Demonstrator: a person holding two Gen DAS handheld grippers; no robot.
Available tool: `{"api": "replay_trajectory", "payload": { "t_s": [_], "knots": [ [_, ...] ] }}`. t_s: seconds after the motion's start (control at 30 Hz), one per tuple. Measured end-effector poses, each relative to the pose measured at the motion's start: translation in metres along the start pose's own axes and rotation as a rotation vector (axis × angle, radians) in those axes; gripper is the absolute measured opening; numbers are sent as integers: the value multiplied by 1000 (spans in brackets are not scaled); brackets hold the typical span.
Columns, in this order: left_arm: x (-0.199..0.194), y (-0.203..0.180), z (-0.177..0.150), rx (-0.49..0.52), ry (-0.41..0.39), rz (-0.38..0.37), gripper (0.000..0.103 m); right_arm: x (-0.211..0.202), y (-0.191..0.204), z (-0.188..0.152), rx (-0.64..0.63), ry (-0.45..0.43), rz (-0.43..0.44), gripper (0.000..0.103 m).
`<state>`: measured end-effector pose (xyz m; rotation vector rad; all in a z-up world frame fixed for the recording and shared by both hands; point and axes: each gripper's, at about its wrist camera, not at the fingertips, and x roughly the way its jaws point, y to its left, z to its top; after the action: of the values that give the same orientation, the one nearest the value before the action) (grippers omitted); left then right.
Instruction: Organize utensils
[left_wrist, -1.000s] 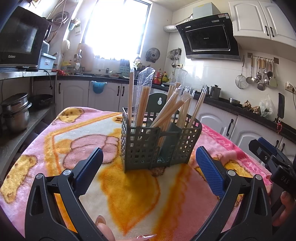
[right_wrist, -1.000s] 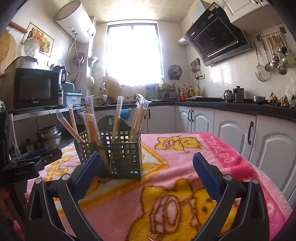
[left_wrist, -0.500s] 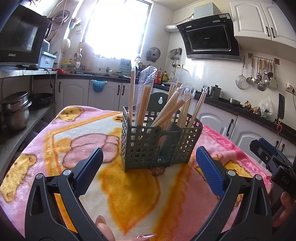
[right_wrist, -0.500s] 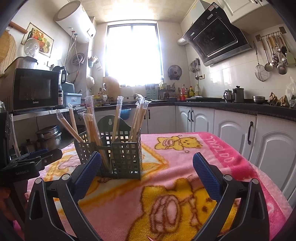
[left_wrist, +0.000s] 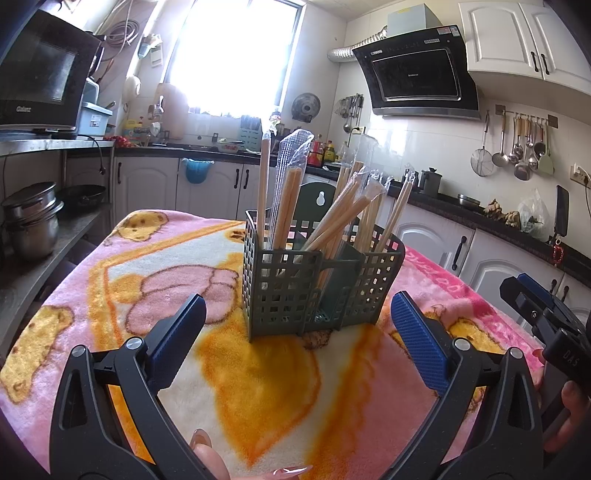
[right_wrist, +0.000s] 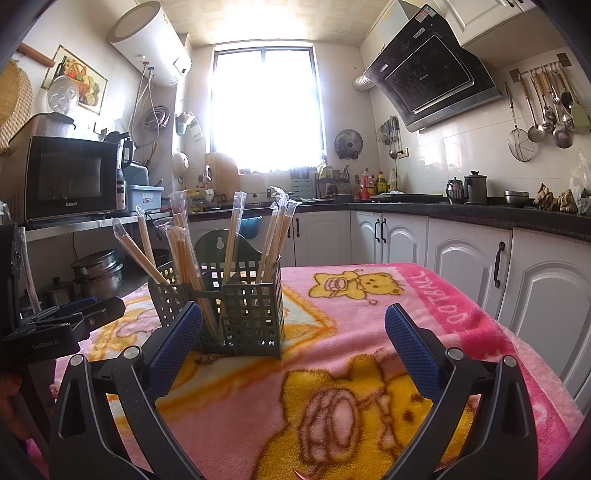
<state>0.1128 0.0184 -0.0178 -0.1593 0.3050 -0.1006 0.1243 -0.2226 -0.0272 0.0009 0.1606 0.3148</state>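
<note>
A grey-green slotted utensil holder (left_wrist: 317, 288) stands upright on the pink and yellow blanket (left_wrist: 258, 387). Several plastic-wrapped wooden chopsticks (left_wrist: 288, 199) stand in its compartments. It also shows in the right wrist view (right_wrist: 236, 310), with the chopsticks (right_wrist: 184, 254) leaning out. My left gripper (left_wrist: 295, 332) is open and empty, just in front of the holder. My right gripper (right_wrist: 293, 339) is open and empty, to the right of the holder and a little short of it. Each gripper shows at the edge of the other's view.
White cabinets (right_wrist: 461, 254) and a dark counter run along the back and right. Steel pots (left_wrist: 33, 221) sit on a shelf at the left under a microwave (left_wrist: 40, 74). Ladles hang on the right wall (left_wrist: 517, 147).
Almost nothing differs. The left wrist view has drifted very slightly; both grippers stay open and the holder has not moved.
</note>
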Motion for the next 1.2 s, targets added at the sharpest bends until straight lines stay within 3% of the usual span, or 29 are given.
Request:
{"api": "replay_trajectory", "payload": {
  "t_s": [0.63,0.9,0.97,1.07,1.2],
  "knots": [
    [14,10,-5,-35,56,-5,92,1,1,-2,8,10,-7,96],
    [23,25,-6,-105,138,56,92,7,-16,0,73,56,-67,96],
    [23,35,-1,-110,201,92,92,10,-30,4,96,94,-89,96],
    [32,70,9,-158,293,163,93,32,-64,9,107,215,-220,96],
    [68,120,16,-176,399,330,93,101,-121,-11,97,585,-419,97]
  ]
}}
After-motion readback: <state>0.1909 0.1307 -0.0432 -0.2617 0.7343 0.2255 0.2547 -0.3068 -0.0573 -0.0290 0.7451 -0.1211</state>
